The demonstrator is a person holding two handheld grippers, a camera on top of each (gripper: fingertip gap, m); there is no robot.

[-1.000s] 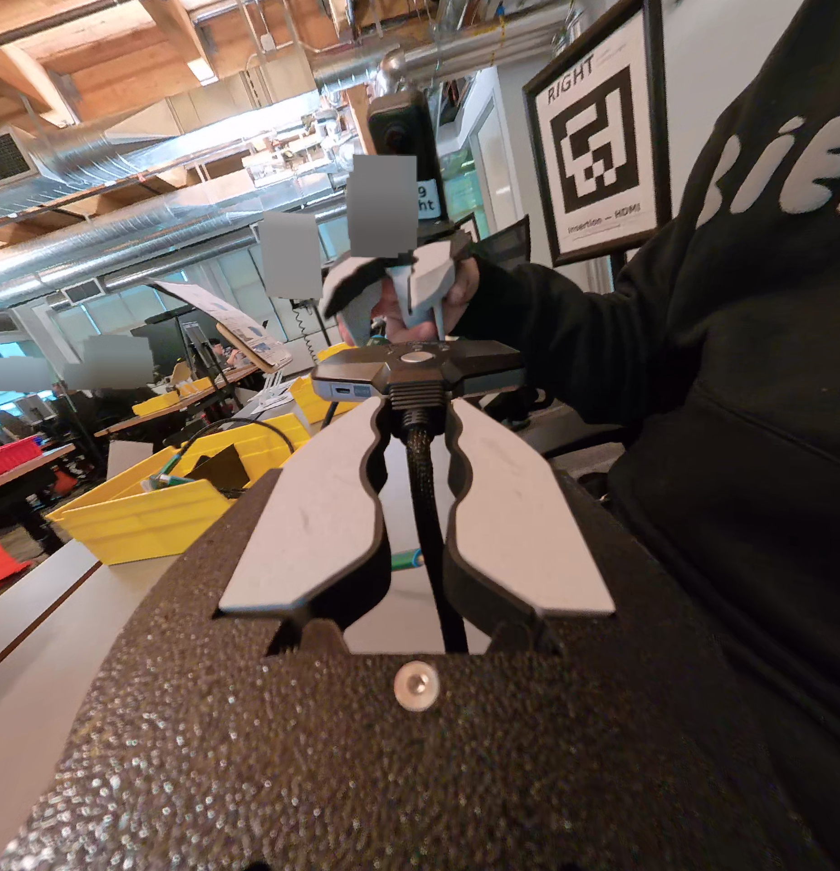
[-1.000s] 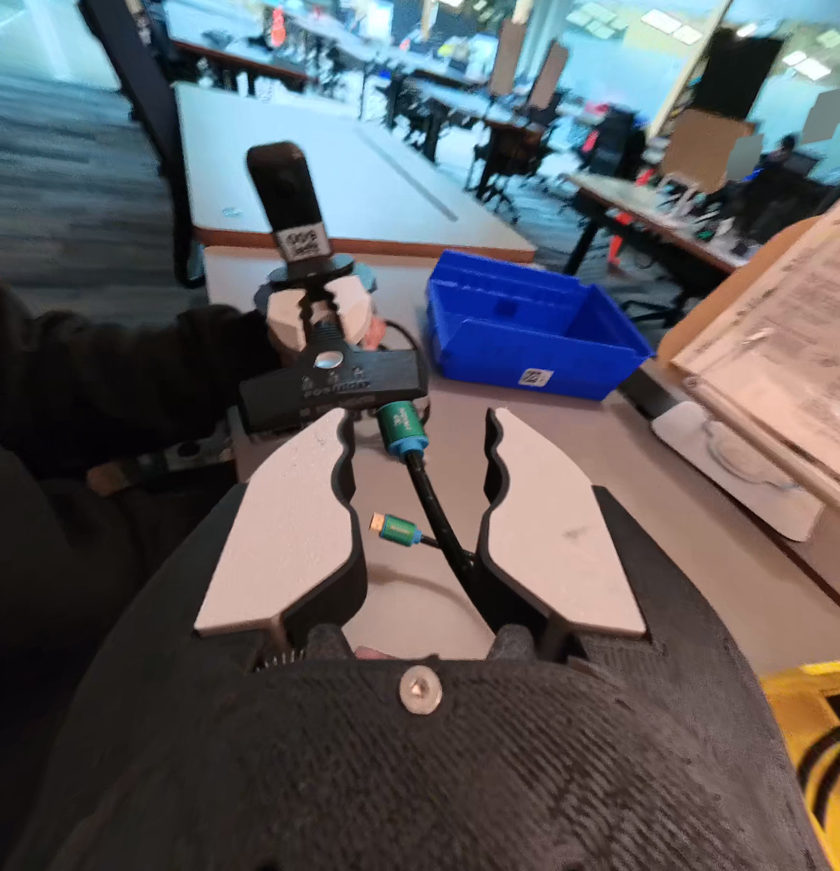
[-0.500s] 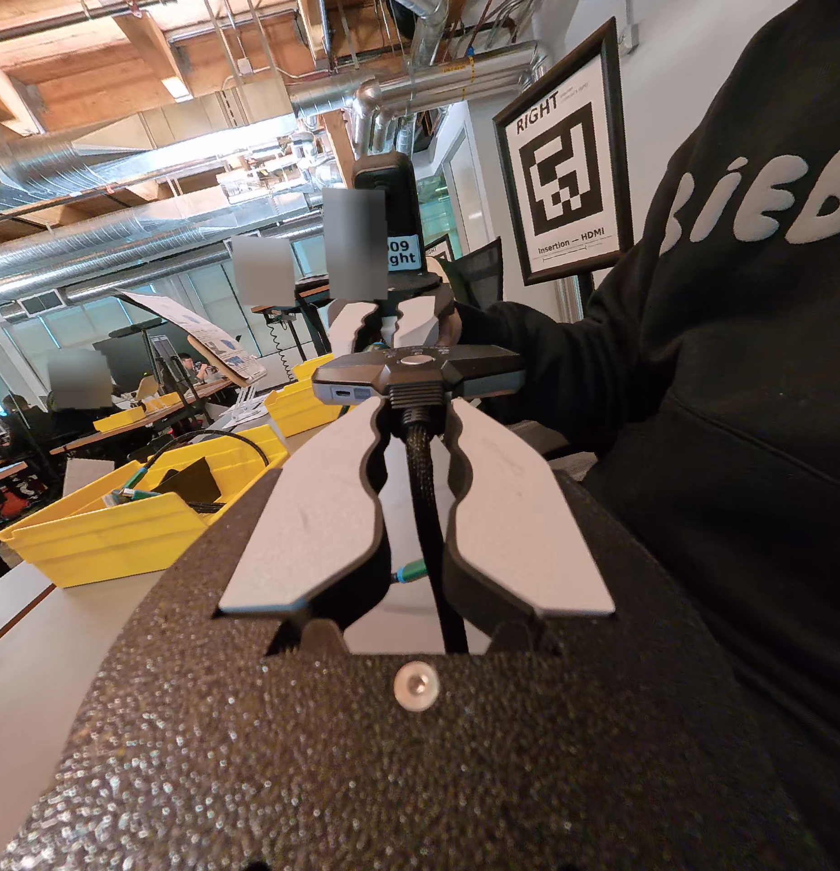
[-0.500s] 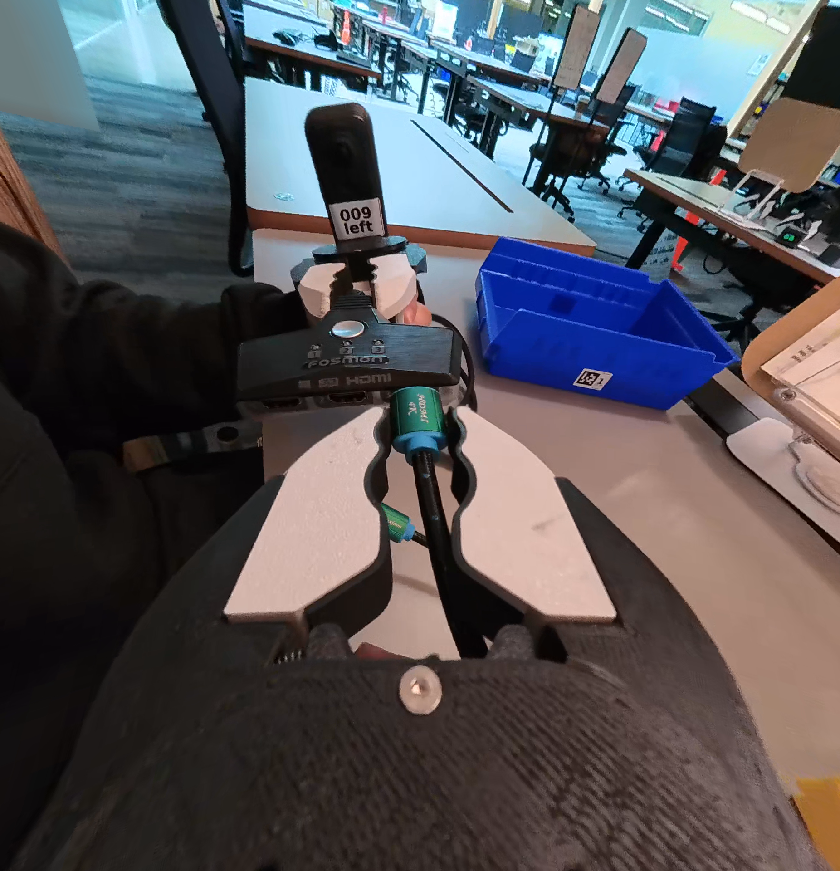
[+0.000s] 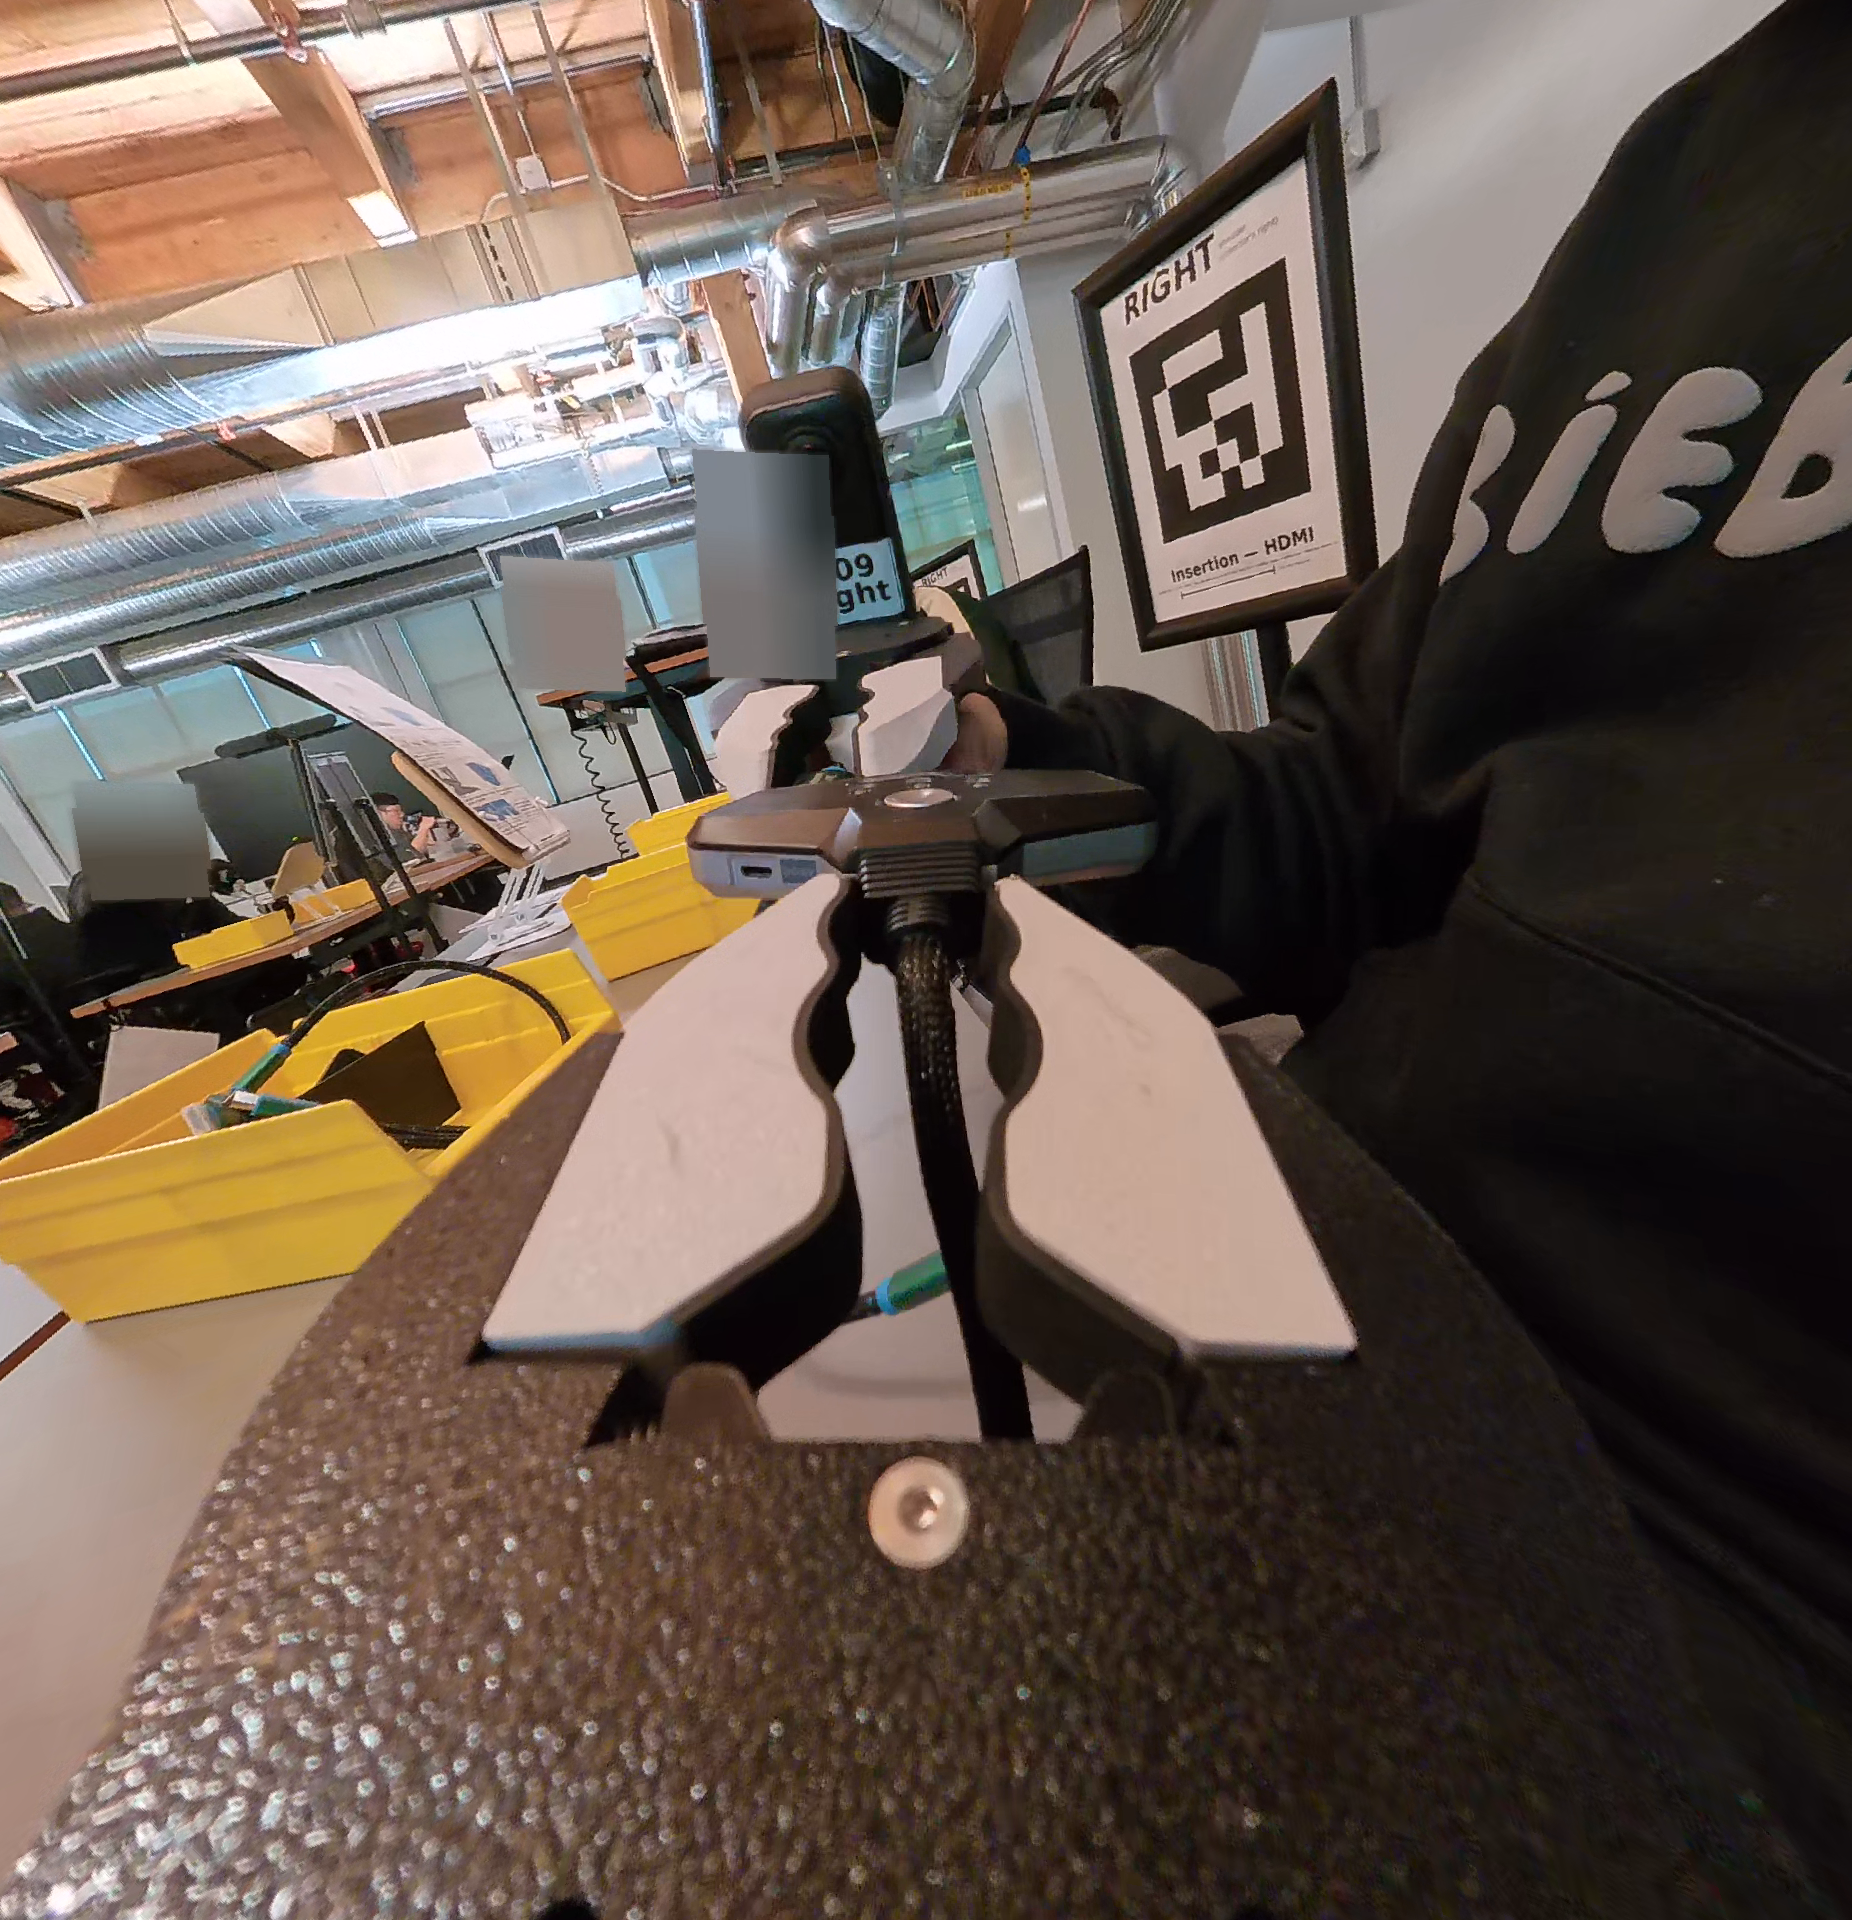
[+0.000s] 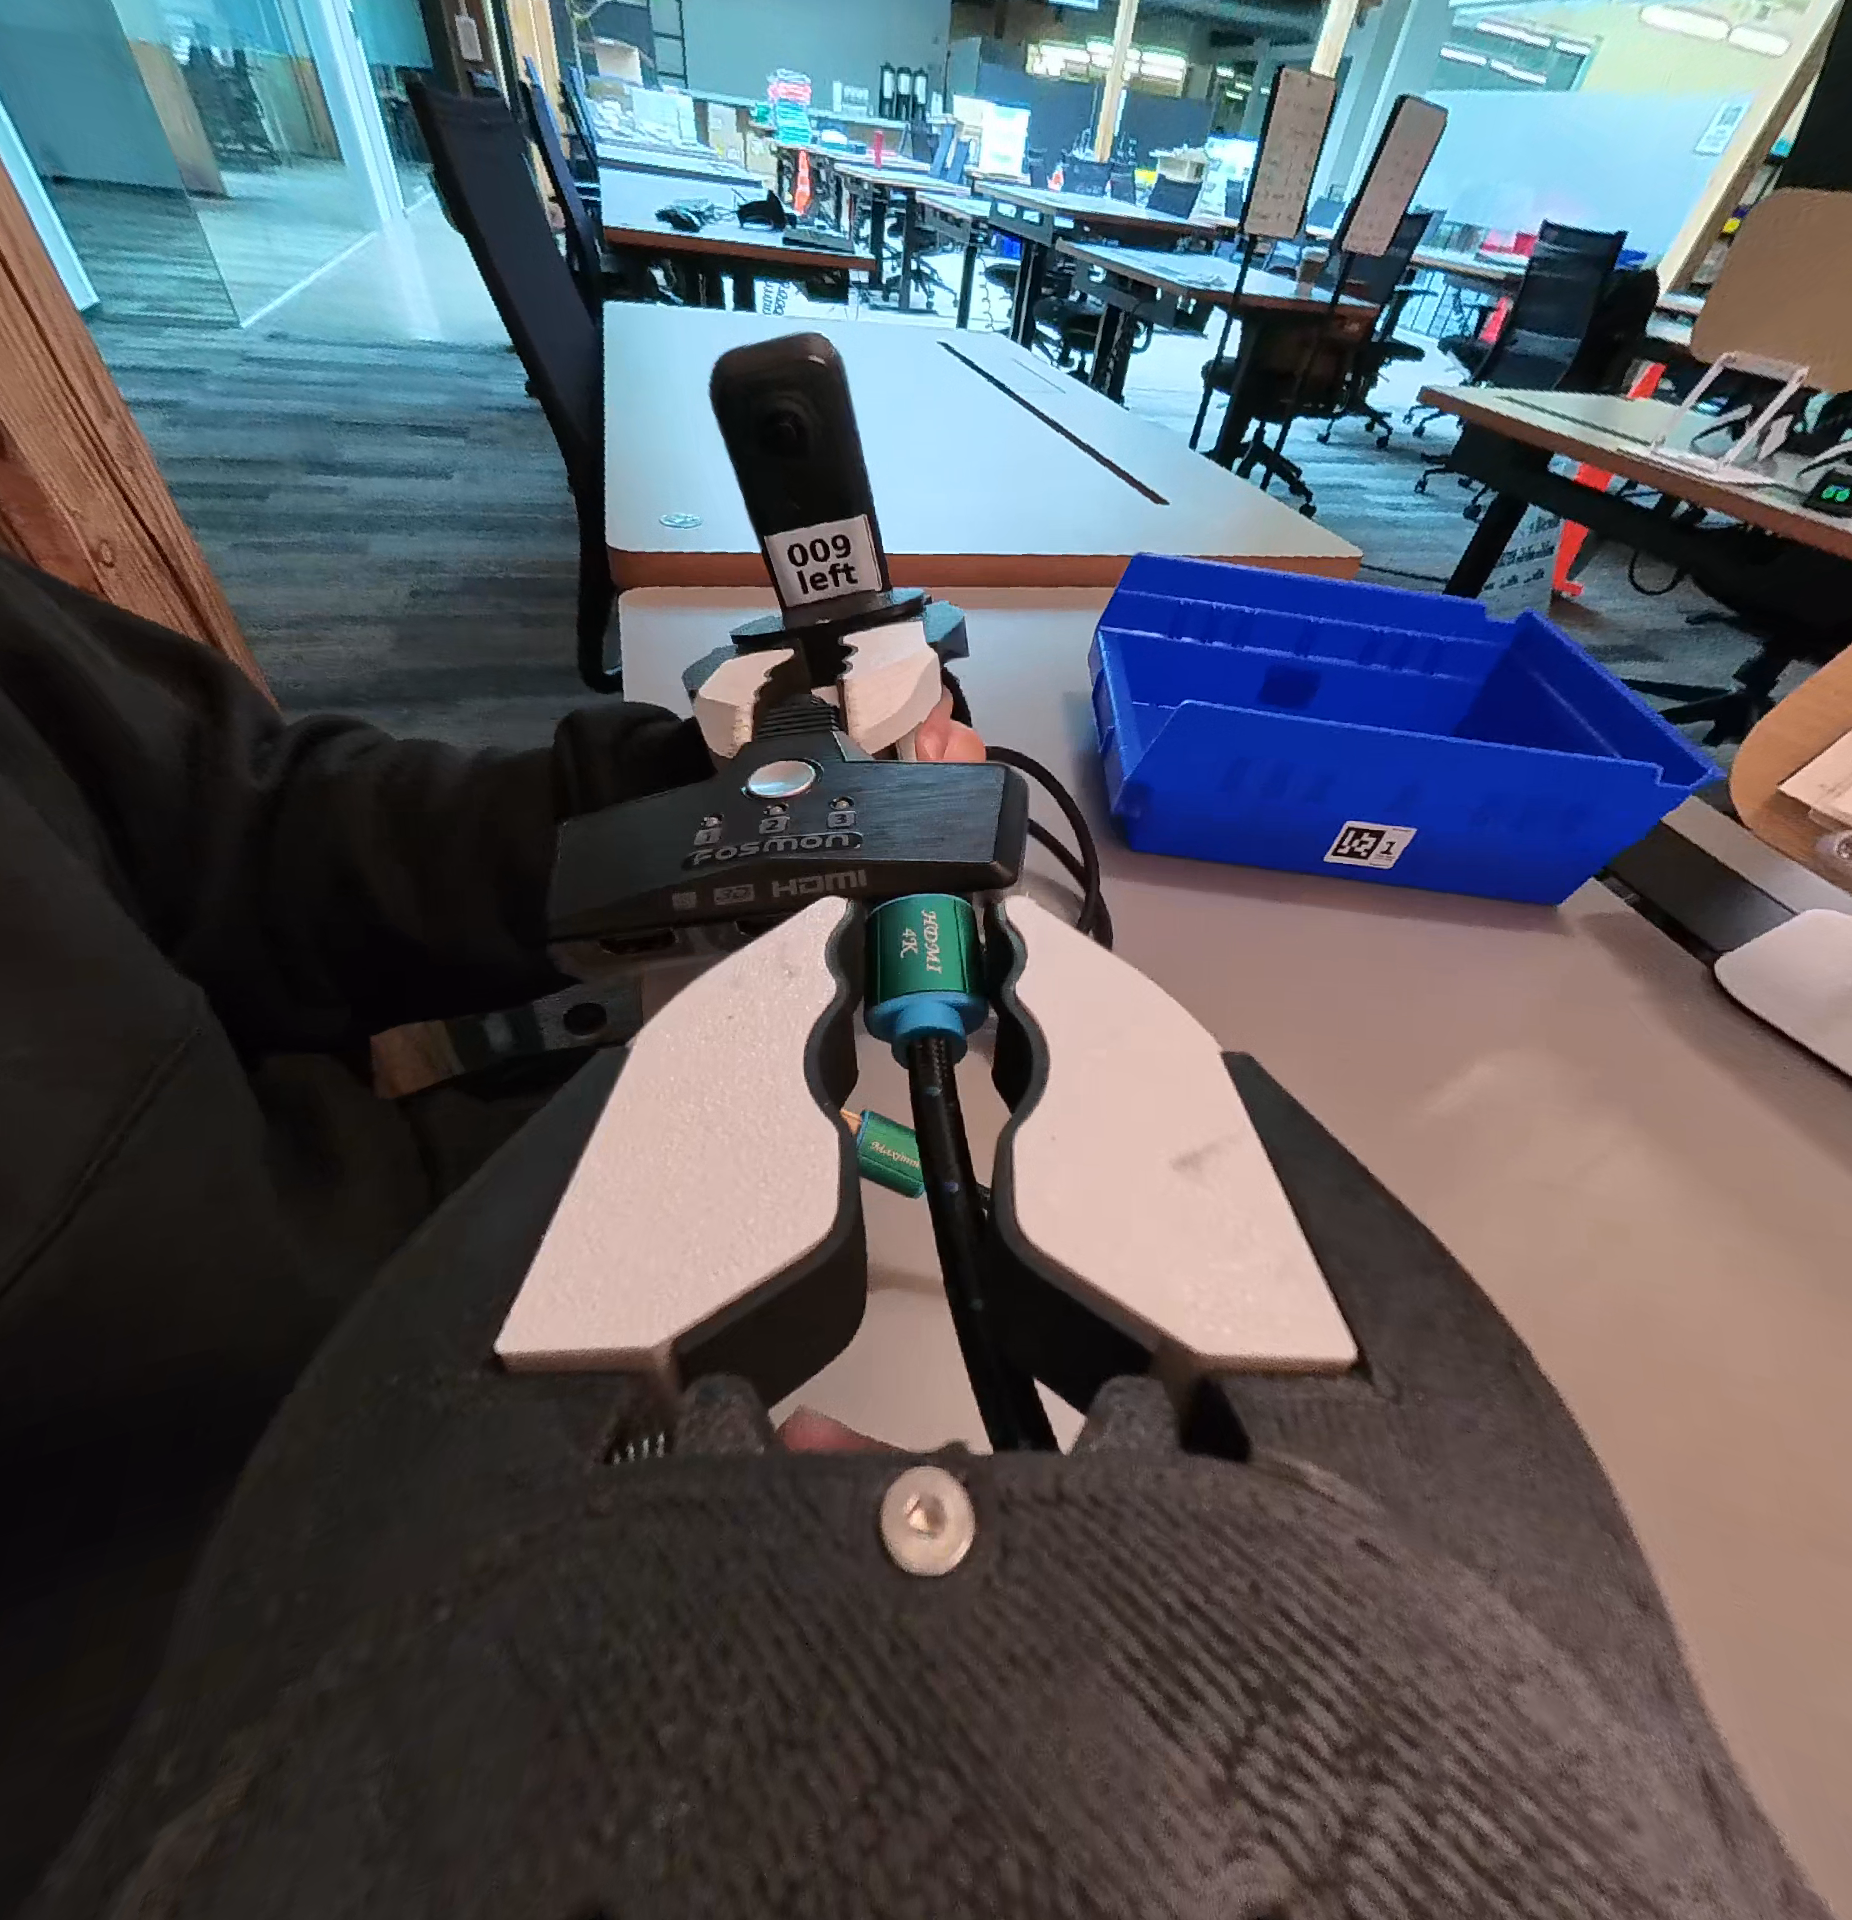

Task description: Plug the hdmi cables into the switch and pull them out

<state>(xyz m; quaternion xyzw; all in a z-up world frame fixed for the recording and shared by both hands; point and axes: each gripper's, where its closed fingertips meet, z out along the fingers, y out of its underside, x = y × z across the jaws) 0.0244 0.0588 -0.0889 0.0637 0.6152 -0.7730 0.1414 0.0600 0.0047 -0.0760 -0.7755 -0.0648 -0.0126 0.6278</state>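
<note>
Both tongs clamped at switch [image 6: 787,842] edges

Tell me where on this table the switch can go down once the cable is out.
Free: the grey tabletop right of the right gripper, between it and the blue bin. Also the strip in front of the yellow bin. Crowded: beneath the switch, where black cable loops and a loose green plug lie.
</note>
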